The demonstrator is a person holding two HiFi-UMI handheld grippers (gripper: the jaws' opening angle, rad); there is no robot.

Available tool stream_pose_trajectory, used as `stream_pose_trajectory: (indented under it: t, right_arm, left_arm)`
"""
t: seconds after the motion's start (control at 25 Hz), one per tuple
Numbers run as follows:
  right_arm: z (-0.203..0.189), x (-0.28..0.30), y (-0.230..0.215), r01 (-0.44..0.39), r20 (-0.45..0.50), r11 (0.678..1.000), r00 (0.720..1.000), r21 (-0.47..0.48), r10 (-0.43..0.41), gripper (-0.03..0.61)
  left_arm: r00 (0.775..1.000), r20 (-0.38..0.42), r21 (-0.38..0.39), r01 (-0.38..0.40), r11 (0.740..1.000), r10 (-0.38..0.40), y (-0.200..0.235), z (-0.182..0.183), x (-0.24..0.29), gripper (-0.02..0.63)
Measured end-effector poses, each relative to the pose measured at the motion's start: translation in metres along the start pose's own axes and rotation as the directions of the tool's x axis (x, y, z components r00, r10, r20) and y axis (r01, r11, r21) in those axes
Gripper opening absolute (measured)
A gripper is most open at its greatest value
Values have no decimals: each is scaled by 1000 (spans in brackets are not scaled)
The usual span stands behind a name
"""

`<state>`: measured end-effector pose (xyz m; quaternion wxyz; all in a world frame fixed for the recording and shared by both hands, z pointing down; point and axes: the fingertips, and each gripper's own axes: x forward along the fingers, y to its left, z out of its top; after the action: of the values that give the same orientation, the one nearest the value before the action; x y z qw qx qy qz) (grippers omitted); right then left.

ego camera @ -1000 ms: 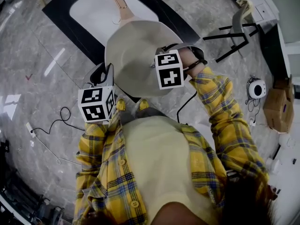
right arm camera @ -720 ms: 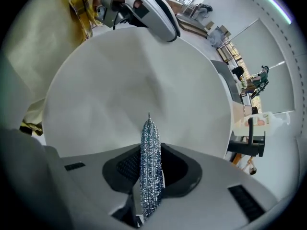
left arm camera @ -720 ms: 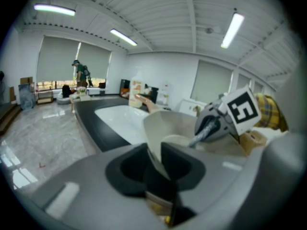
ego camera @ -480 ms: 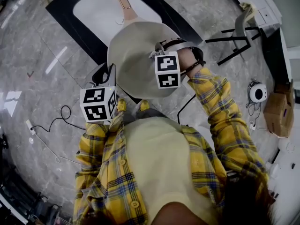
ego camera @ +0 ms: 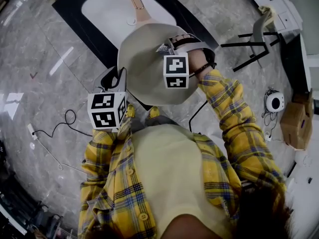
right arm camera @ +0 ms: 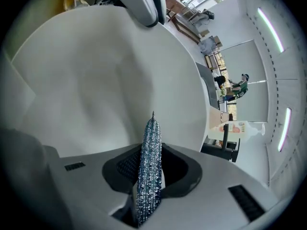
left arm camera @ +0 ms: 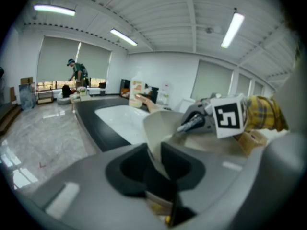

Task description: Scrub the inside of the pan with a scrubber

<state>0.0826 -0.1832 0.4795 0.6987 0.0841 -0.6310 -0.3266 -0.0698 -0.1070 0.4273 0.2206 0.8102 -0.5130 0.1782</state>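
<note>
While my left gripper point(left arm camera: 156, 169) clamps the pan point(left arm camera: 162, 124) at its near rim, I judge it stiff, slick, fairly light | right gripper point(right arm camera: 148, 181) pinches the springy metal scrubber point(right arm camera: 151, 140) flat, pan inside just ahead, possibly touching | keep rim hold

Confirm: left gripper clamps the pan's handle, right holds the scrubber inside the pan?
No. The left gripper clamps the rim of the pan, not the handle, as the left gripper view shows. The right gripper does hold the scrubber inside the pan.
</note>
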Motion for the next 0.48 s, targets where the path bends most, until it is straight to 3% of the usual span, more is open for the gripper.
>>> stream_pose_trajectory:
  t: [0.48]
  right_arm:
    - [12,0,-42,155,17,985,987,77,-157,86]
  left_arm:
    - [1000,7,-12,7,1000,-7,0,-2,0,78]
